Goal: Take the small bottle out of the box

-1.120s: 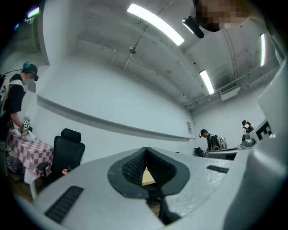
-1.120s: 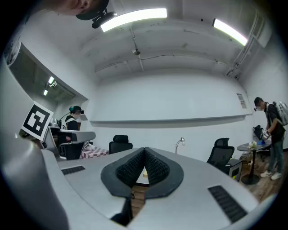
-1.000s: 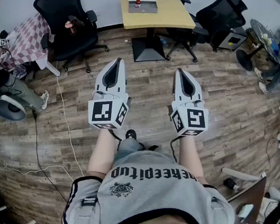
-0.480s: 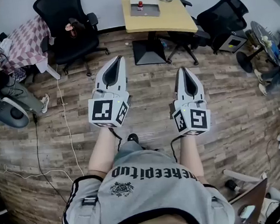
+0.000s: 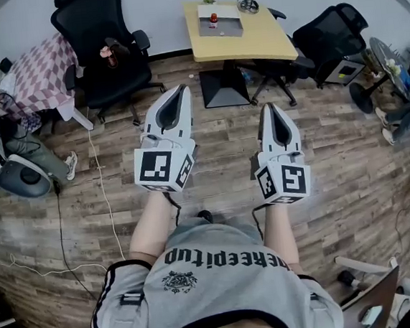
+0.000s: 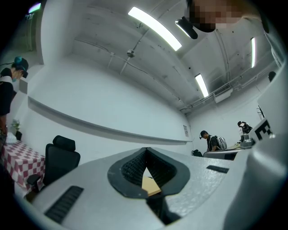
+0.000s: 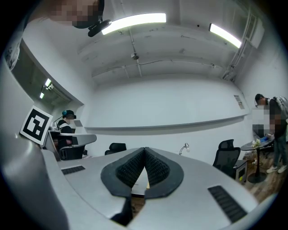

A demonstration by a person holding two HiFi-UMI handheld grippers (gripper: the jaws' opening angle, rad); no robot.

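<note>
left gripper (image 5: pixel 180 88): jaws together, empty | right gripper (image 5: pixel 268 106): jaws together, empty | small bottle (image 5: pixel 213 19): in box (image 5: pixel 231 26), well ahead of both

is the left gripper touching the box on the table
Apart. The head view shows the left gripper held over the floor, well short of the table where the box sits.

Yellow table (image 5: pixel 251 41) slightly nearer
</note>
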